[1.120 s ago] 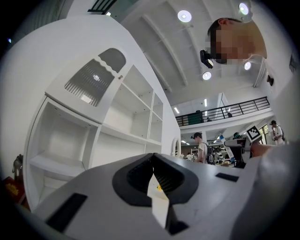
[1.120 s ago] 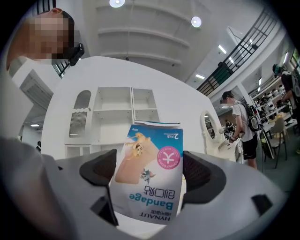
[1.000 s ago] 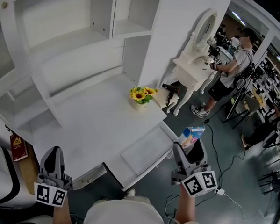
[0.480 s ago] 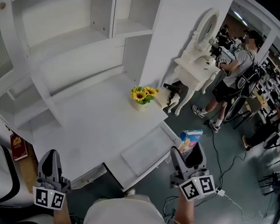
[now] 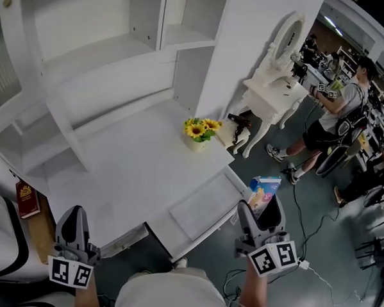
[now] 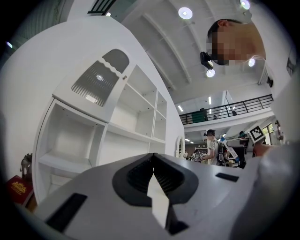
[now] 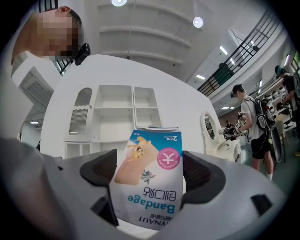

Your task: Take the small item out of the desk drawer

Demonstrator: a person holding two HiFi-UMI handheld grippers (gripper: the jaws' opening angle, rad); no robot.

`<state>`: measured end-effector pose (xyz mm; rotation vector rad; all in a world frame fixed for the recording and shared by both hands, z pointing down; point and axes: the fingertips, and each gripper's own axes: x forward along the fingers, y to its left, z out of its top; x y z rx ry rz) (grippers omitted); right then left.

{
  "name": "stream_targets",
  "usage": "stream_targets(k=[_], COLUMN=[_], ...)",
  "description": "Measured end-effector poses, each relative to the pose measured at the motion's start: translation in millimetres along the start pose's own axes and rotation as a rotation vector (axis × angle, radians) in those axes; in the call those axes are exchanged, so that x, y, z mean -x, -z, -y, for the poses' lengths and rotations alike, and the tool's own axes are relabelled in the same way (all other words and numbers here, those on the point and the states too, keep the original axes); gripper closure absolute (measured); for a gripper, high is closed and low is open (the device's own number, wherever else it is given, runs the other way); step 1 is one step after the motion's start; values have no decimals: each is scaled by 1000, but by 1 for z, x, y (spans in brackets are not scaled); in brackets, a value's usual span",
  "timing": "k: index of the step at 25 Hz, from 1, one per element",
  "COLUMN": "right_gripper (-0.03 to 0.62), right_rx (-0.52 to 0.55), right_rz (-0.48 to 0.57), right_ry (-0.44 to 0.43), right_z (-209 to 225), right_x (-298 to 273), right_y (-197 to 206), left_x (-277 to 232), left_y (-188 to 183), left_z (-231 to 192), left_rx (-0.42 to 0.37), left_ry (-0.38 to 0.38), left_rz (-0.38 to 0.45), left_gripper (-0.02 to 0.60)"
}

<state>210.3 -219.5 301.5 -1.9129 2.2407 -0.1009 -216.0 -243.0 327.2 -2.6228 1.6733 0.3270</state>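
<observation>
A small blue and white bandage box (image 5: 263, 191) (image 7: 150, 180) stands upright between the jaws of my right gripper (image 5: 260, 208) (image 7: 149, 174), which is shut on it. It hangs over the floor just right of the white desk's open drawer (image 5: 204, 210), whose shallow tray shows nothing inside. My left gripper (image 5: 72, 221) (image 6: 153, 171) is held near the desk's front left corner. Its jaws are pressed together with nothing between them, pointing up at the white shelving.
A pot of sunflowers (image 5: 200, 130) sits at the desk's right edge. A white shelf unit (image 5: 104, 64) rises behind the desk. A white vanity table (image 5: 273, 94) and a person (image 5: 344, 109) stand to the right. Cables (image 5: 298, 215) run over the floor. A red book (image 5: 27, 199) lies at left.
Both grippers stay almost where they were, the right one still holding the box. The person in the background has walked further right.
</observation>
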Motion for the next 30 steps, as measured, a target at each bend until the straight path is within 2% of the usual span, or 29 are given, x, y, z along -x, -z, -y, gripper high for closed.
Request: stream_targets(k=[30], right_gripper=[149], right_rx=[25], right_rz=[20], right_ry=[-18], right_z=[-28], right_x=[0], right_y=[-5], left_x=[20], left_y=[-3], left_z=[-12], left_rx=[16], left_ry=[-7], left_rz=[13], left_gripper=[565])
